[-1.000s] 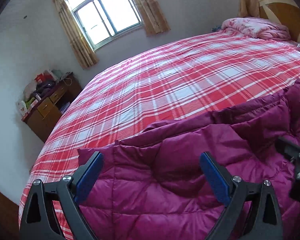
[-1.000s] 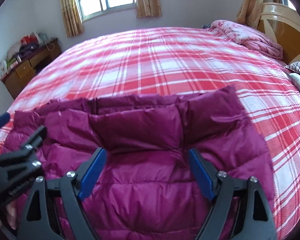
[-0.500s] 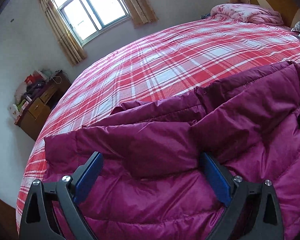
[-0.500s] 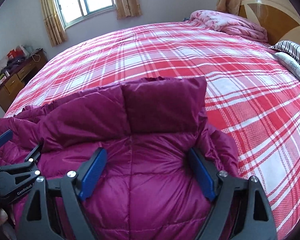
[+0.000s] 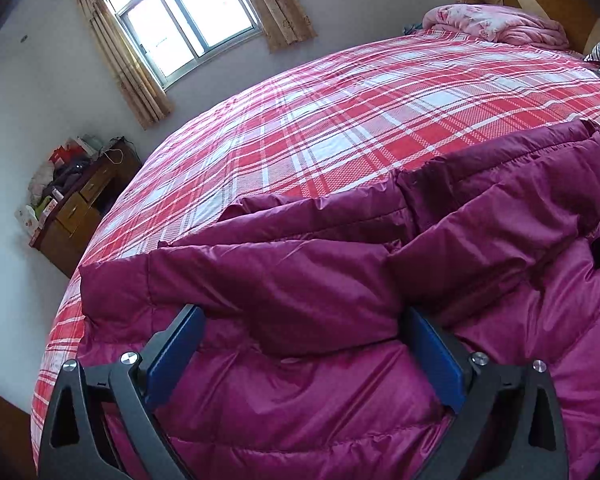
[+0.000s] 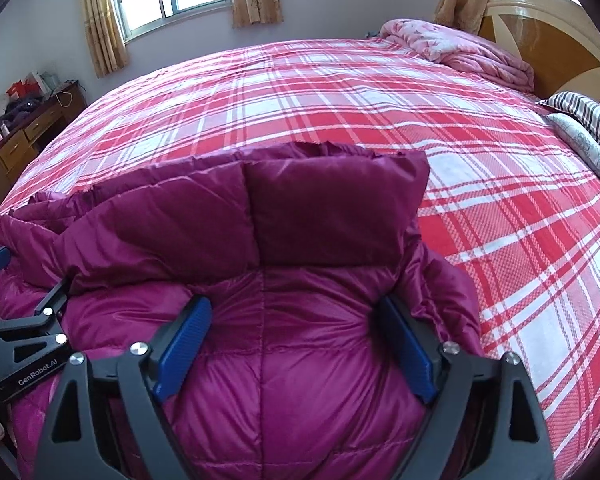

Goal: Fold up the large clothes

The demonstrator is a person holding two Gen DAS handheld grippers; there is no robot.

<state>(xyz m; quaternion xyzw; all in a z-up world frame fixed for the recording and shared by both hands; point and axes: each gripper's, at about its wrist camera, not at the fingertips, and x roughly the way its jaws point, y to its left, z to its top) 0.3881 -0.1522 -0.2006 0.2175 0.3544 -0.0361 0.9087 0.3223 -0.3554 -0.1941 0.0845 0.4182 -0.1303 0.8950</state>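
Between the blue pads of the left tongs (image 5: pixel 300 356) lies the purple padded jacket (image 5: pixel 340 280), spread on the bed (image 5: pixel 340 120) with its red and white checked cover. A folded flap of the jacket ends just ahead of these tongs, and its lower edge sits between the two pads. The tongs stand wide and released; the fabric bulges up between them, but the pads do not press it.

The right tongs (image 6: pixel 296 344) hang over the jacket's other end, where a doubled-over panel lies just ahead of the pads. Their jaws are opening, with quilted fabric between them but not pinched. To the left of them the left tongs' black frame shows over the jacket. Far beyond both tongs a pink quilt (image 6: pixel 460 52) lies by the headboard (image 6: pixel 548 28).
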